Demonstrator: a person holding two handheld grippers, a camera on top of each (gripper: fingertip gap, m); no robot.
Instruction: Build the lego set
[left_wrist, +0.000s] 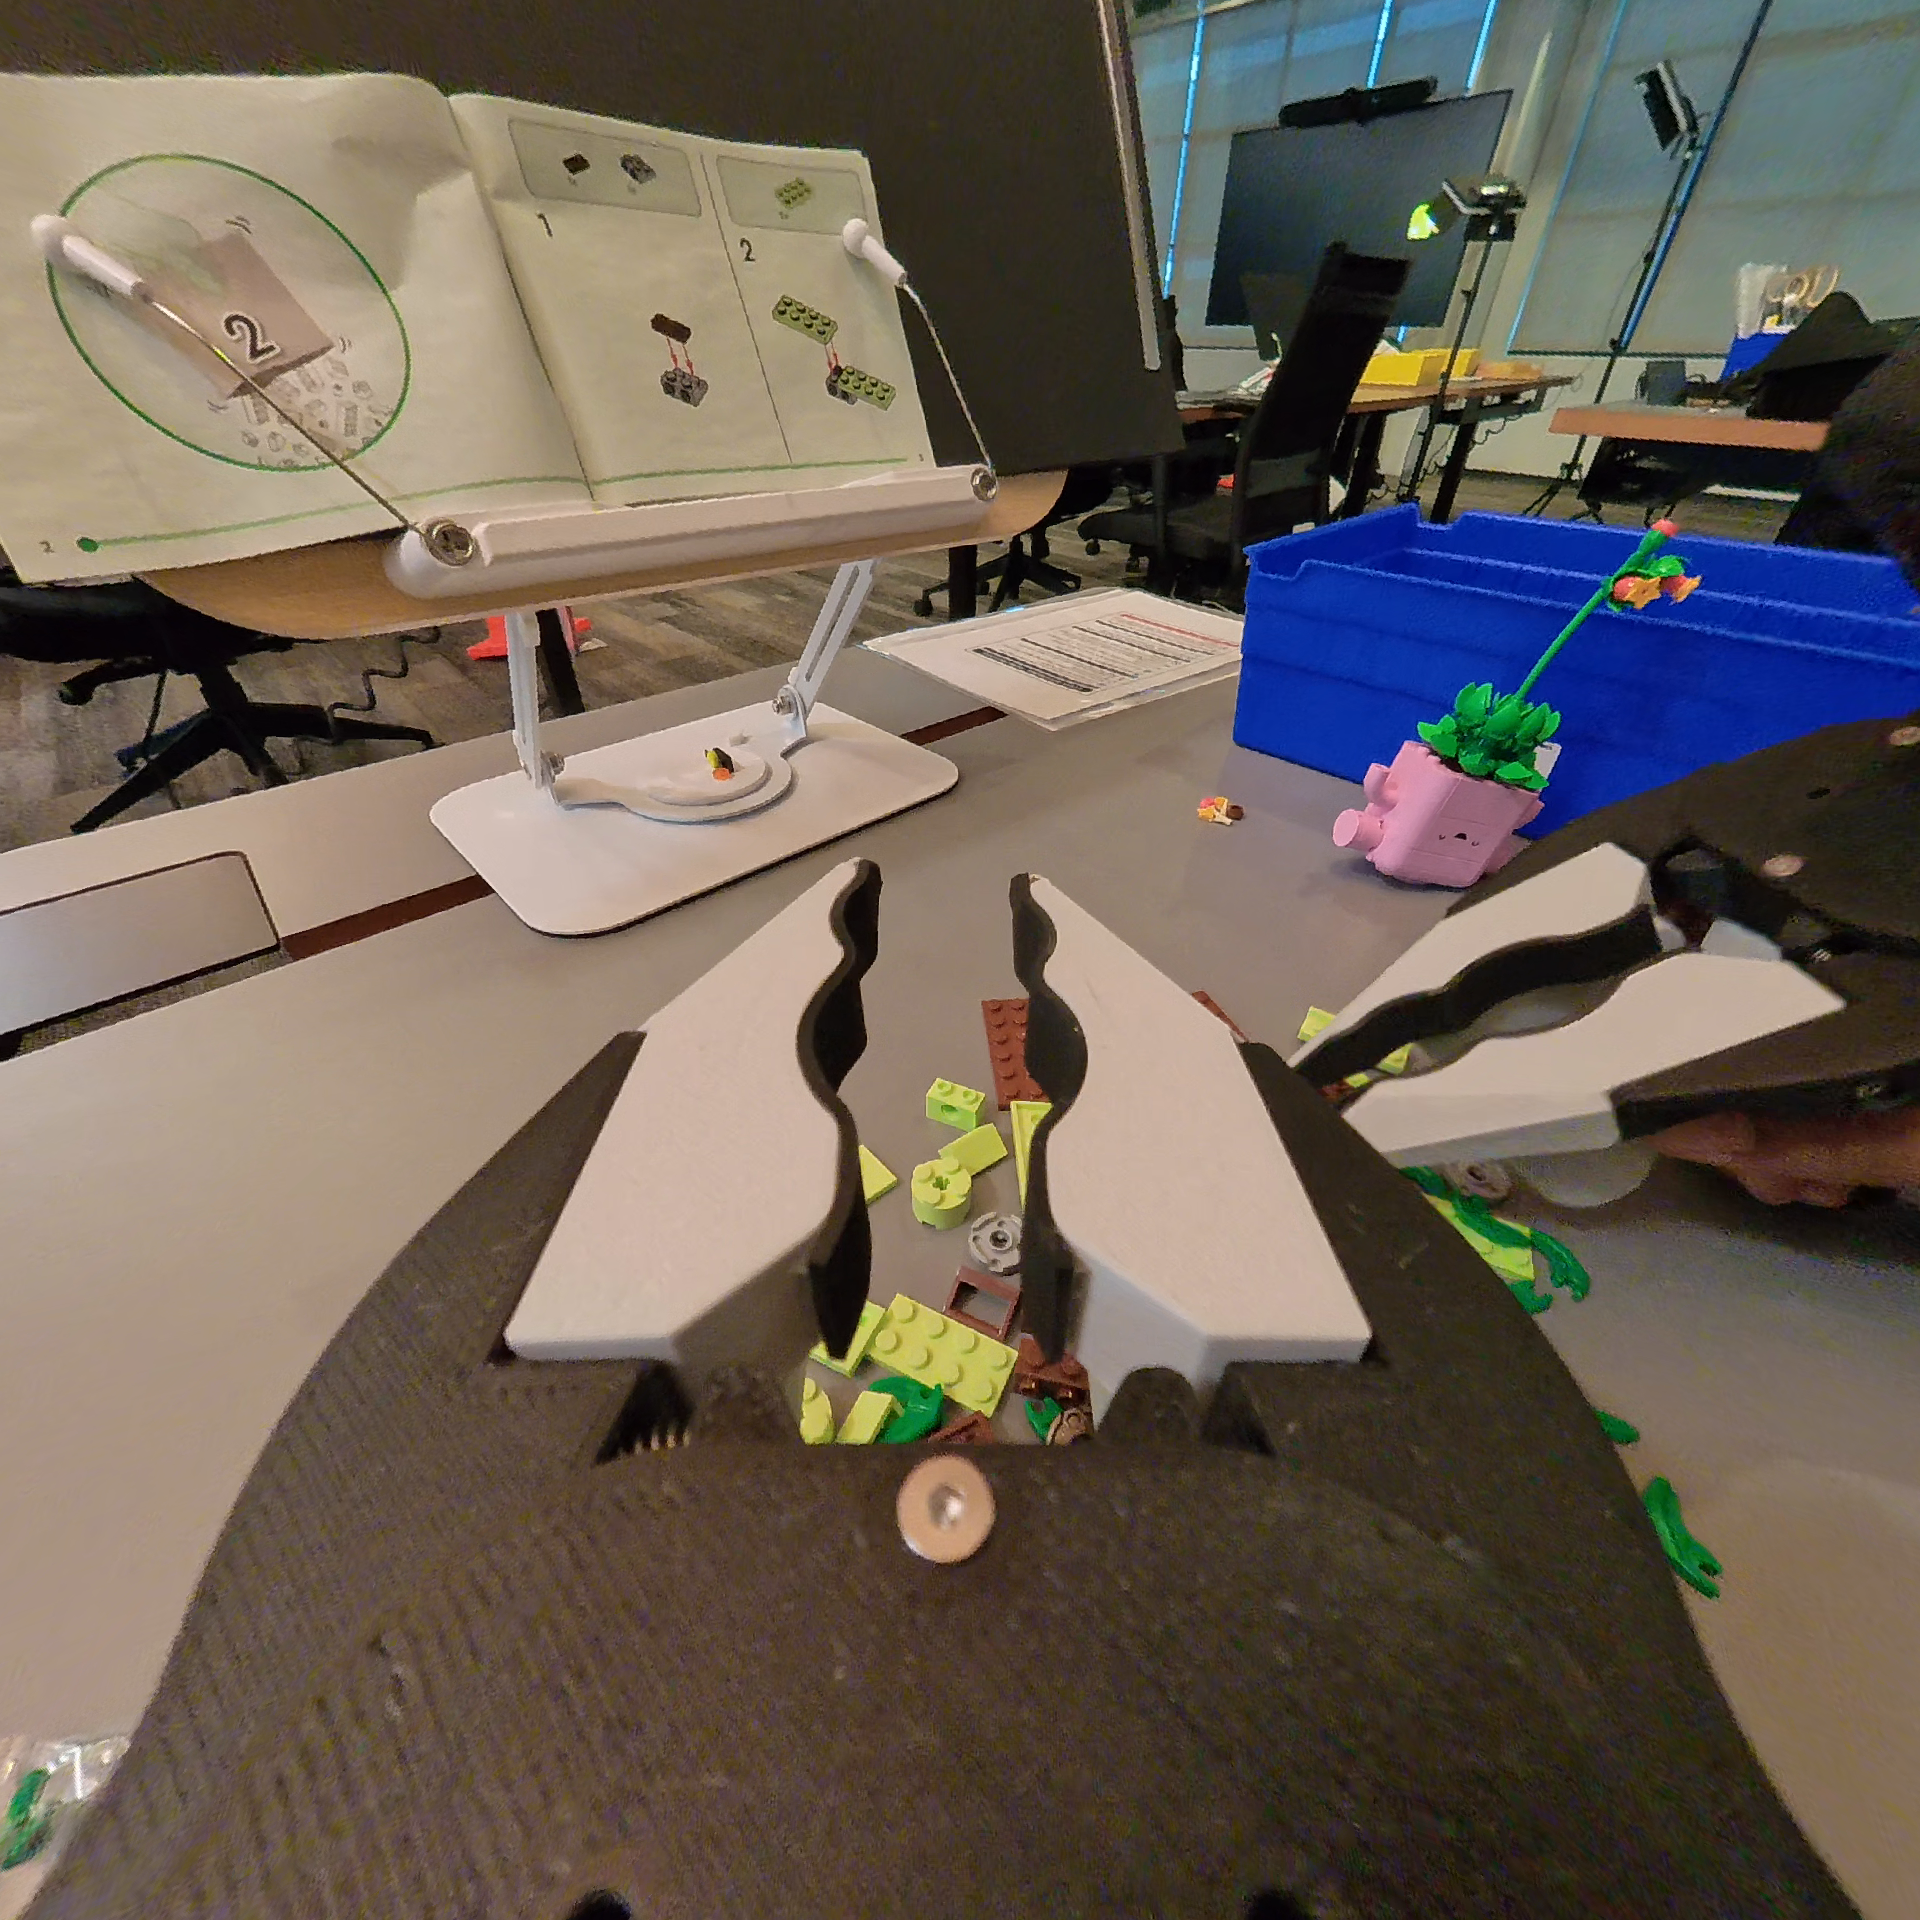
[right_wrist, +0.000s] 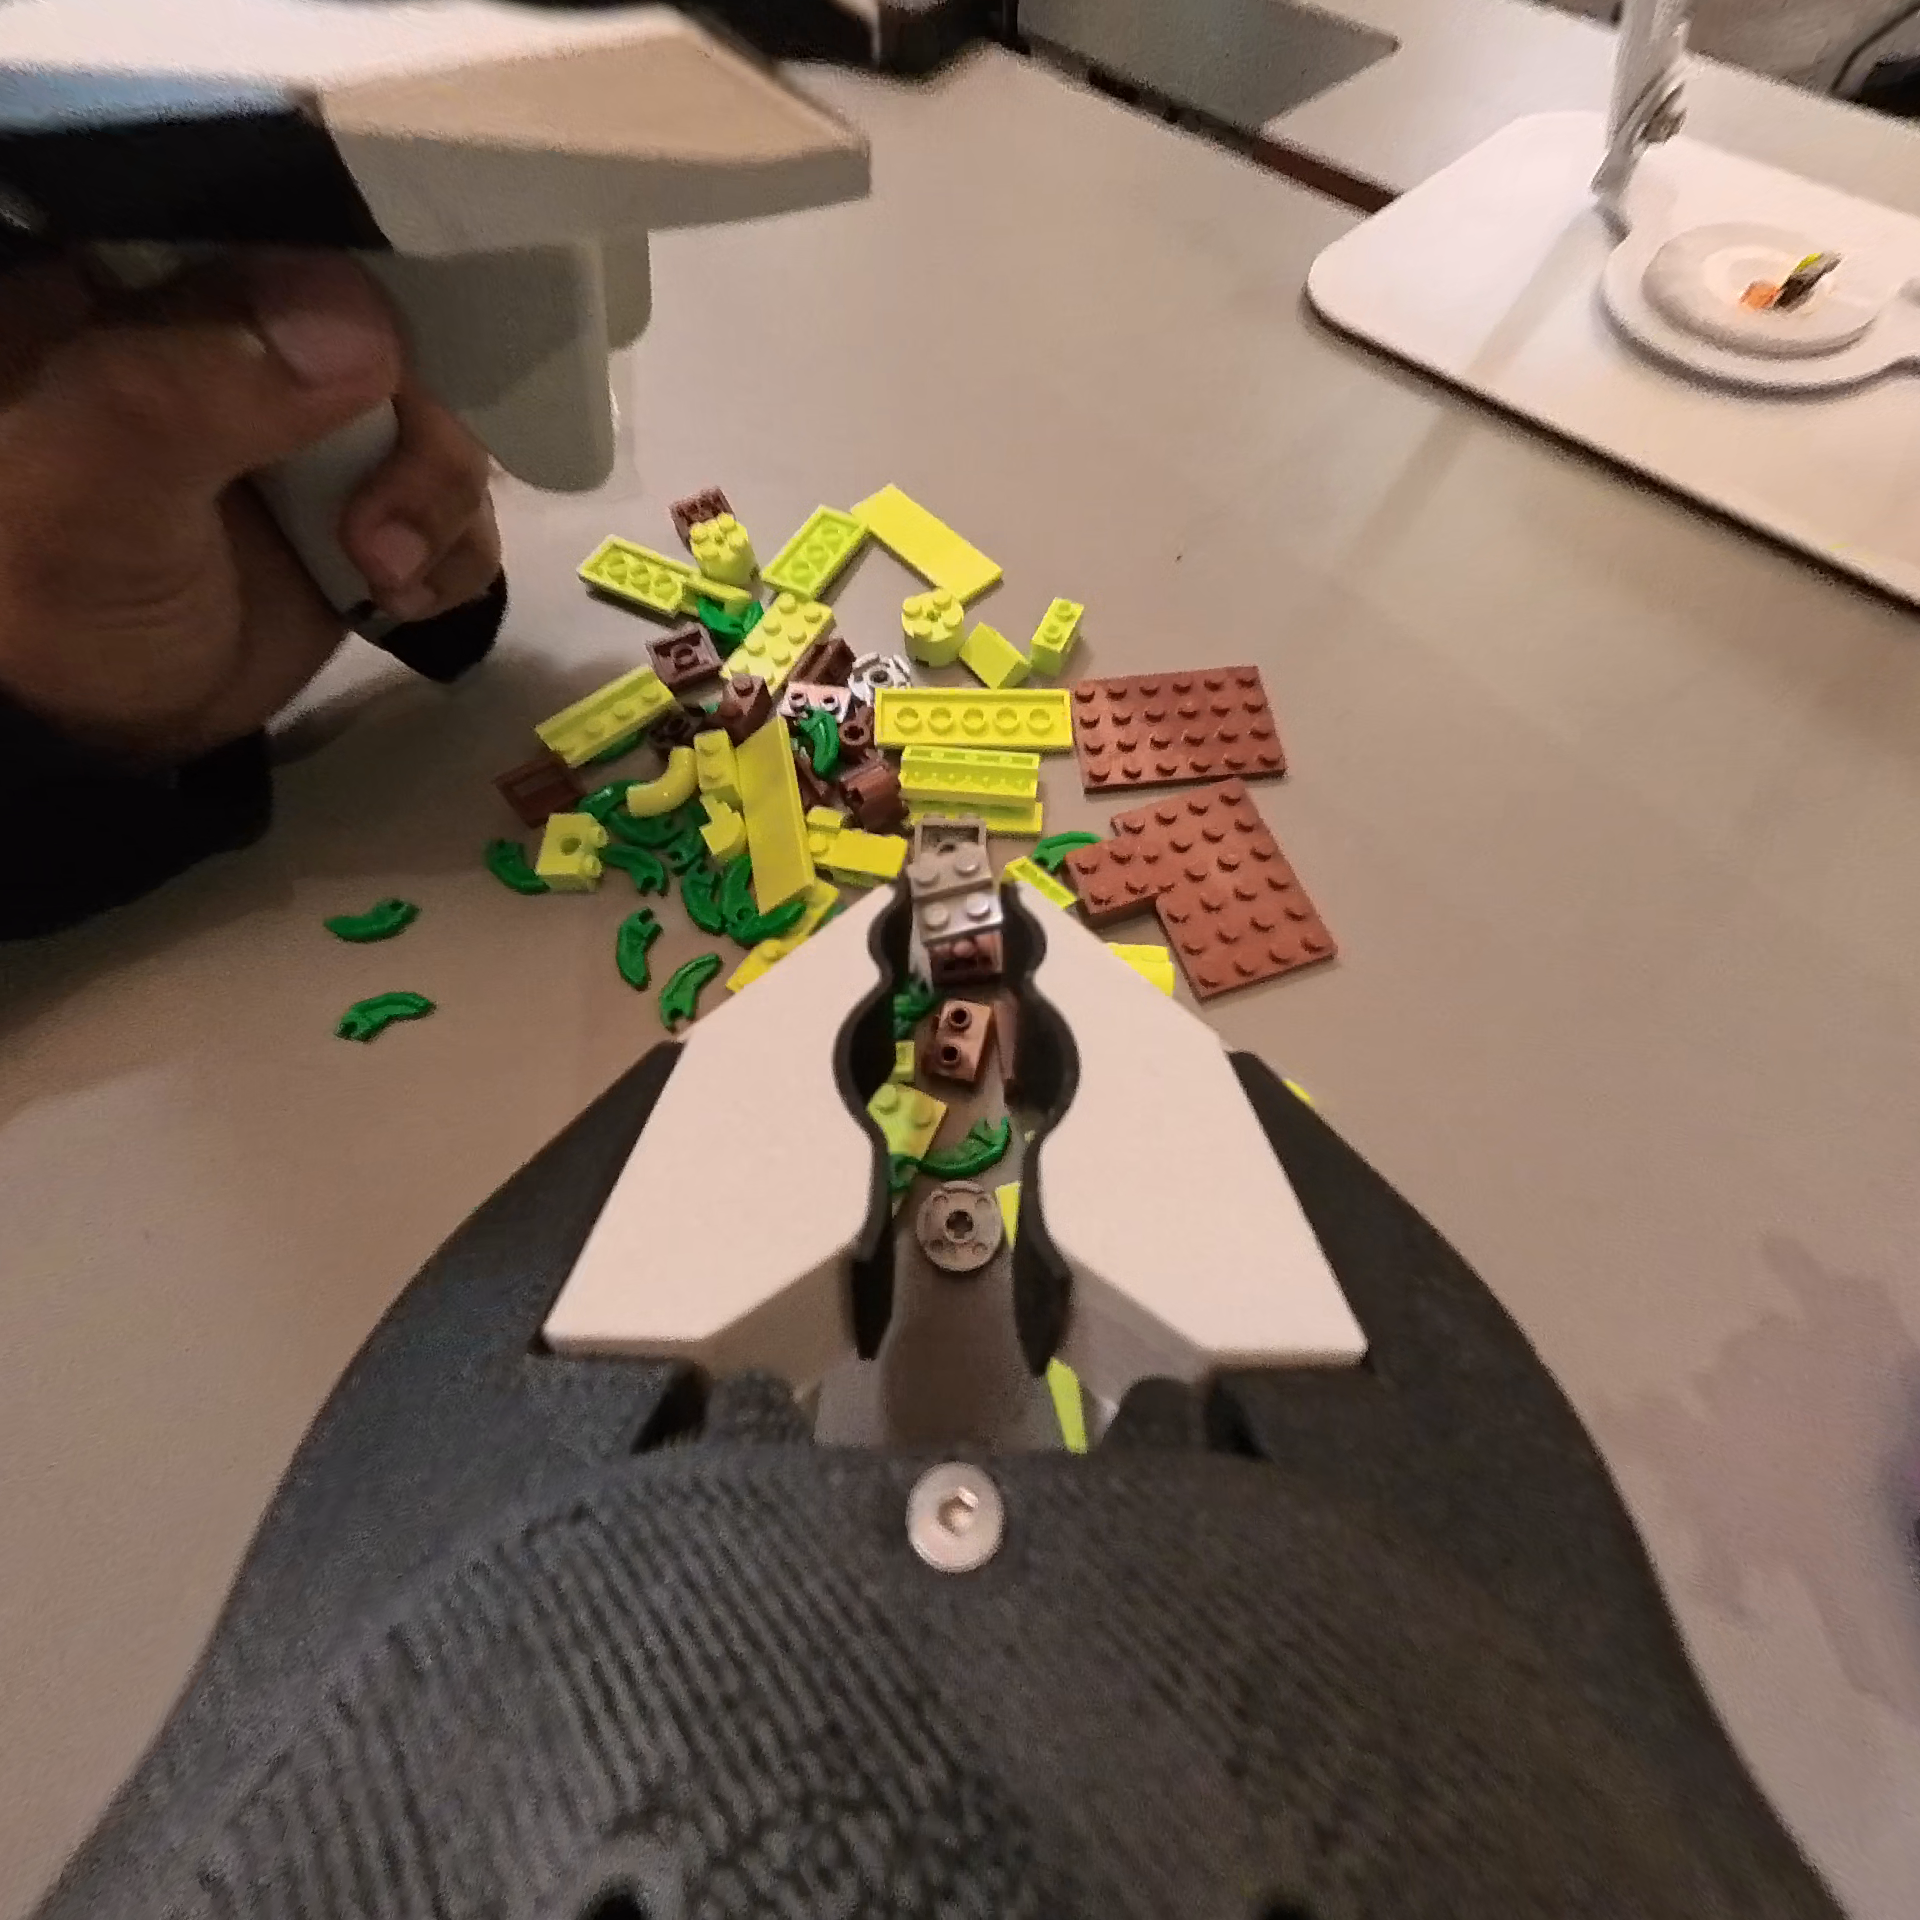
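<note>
Right hand-held gripper (right_wrist: 954, 914) pinches a small grey-and-brown brick stack (right_wrist: 956, 909) at its fingertips.
Left hand-held gripper (left_wrist: 940, 899) hovers parted and empty over the loose lime, green and brown lego pieces (right_wrist: 831, 727) heaped on the grey tabletop (right_wrist: 1507, 935).

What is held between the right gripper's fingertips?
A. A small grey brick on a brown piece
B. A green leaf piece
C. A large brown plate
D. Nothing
A: in the right wrist view, the right gripper is shut on a small grey brick stacked with a brown piece, above the pile of loose pieces; the brown plates lie flat on the table.
</note>
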